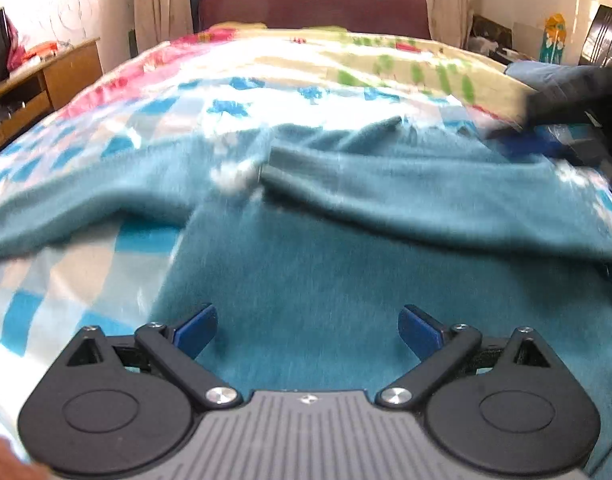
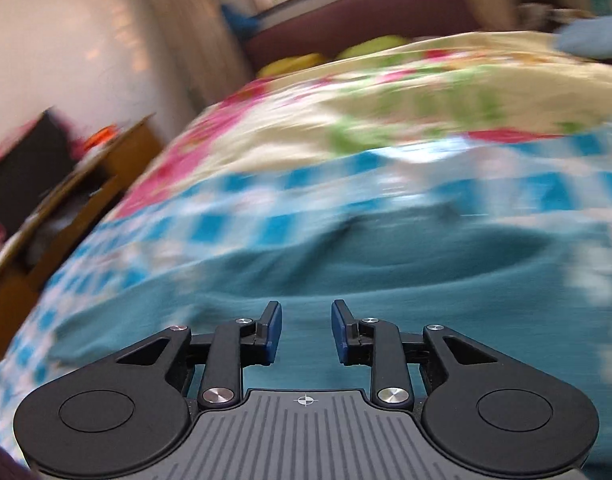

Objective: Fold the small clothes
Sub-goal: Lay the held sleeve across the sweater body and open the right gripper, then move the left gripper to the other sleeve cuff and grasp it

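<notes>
A teal knit garment (image 1: pixel 346 248) lies spread on the bed, with a sleeve stretched to the left and a folded part across the middle. A white tuft (image 1: pixel 233 174) sits near its neck. My left gripper (image 1: pixel 308 328) is wide open and empty, low over the garment's near part. My right gripper (image 2: pixel 306 330) is open with a narrower gap and empty, above the same teal garment (image 2: pixel 386 280); this view is blurred. The right gripper also shows in the left wrist view (image 1: pixel 562 132) at the garment's far right edge.
The bed carries a blue-checked and floral quilt (image 1: pixel 265 72). A dark red headboard (image 1: pixel 314 8) stands at the far end below a window. A wooden desk (image 1: pixel 45 76) is at the left. Blue cloth (image 1: pixel 546 74) lies at the right.
</notes>
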Demonstrator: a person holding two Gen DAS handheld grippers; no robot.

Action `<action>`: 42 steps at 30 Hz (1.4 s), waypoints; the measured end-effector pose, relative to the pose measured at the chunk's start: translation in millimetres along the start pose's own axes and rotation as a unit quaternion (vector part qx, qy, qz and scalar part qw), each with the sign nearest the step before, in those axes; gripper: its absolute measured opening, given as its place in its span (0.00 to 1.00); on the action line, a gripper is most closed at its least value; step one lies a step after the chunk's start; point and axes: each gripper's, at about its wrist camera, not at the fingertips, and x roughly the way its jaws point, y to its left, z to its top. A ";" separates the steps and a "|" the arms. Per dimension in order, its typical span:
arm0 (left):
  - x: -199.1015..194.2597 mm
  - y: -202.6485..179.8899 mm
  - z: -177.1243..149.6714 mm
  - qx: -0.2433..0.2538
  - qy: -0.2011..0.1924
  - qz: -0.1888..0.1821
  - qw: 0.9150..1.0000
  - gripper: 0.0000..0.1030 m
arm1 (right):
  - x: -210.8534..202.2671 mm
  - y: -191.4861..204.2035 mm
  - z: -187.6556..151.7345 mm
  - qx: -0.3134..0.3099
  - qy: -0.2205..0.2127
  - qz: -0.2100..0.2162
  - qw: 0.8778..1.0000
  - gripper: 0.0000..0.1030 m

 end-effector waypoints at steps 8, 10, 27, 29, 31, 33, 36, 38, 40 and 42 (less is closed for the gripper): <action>55.1 -38.3 65.0 0.038 -0.041 0.038 0.998 0.98 | -22.7 -106.5 -16.9 0.095 -0.023 -0.080 0.992 0.26; 83.7 -42.2 71.0 0.049 -0.015 0.057 0.997 0.98 | -13.5 -124.4 -24.4 0.114 -0.016 -0.068 0.991 0.23; 79.0 -36.5 68.6 0.065 -0.026 0.122 0.990 1.00 | -43.3 -117.9 -34.0 0.088 -0.033 -0.065 0.994 0.29; 82.1 -35.8 63.1 0.069 -0.006 0.117 0.991 1.00 | -42.6 -116.3 -37.2 0.084 -0.025 -0.078 0.993 0.28; 81.8 -35.3 58.5 0.071 -0.010 0.116 0.991 1.00 | -31.5 -119.3 -43.6 0.082 0.007 -0.088 0.993 0.27; 74.4 -33.3 58.5 0.058 -0.010 0.112 0.992 1.00 | -34.7 -115.0 -43.1 0.074 0.004 -0.095 0.993 0.27; 65.8 -33.7 54.1 0.058 -0.019 0.110 0.992 1.00 | -51.0 -105.2 -41.1 0.075 -0.022 -0.083 0.994 0.29; 63.3 -34.1 48.4 0.066 -0.024 0.116 0.991 1.00 | -51.4 -99.5 -46.0 0.056 -0.015 -0.087 0.995 0.32; 58.7 -31.6 43.2 0.064 -0.025 0.113 0.991 1.00 | -38.9 -98.4 -55.5 0.038 0.017 -0.102 0.994 0.32; 51.4 -27.3 37.9 0.056 -0.025 0.110 0.992 1.00 | -40.2 -95.0 -56.2 0.028 0.014 -0.108 0.994 0.32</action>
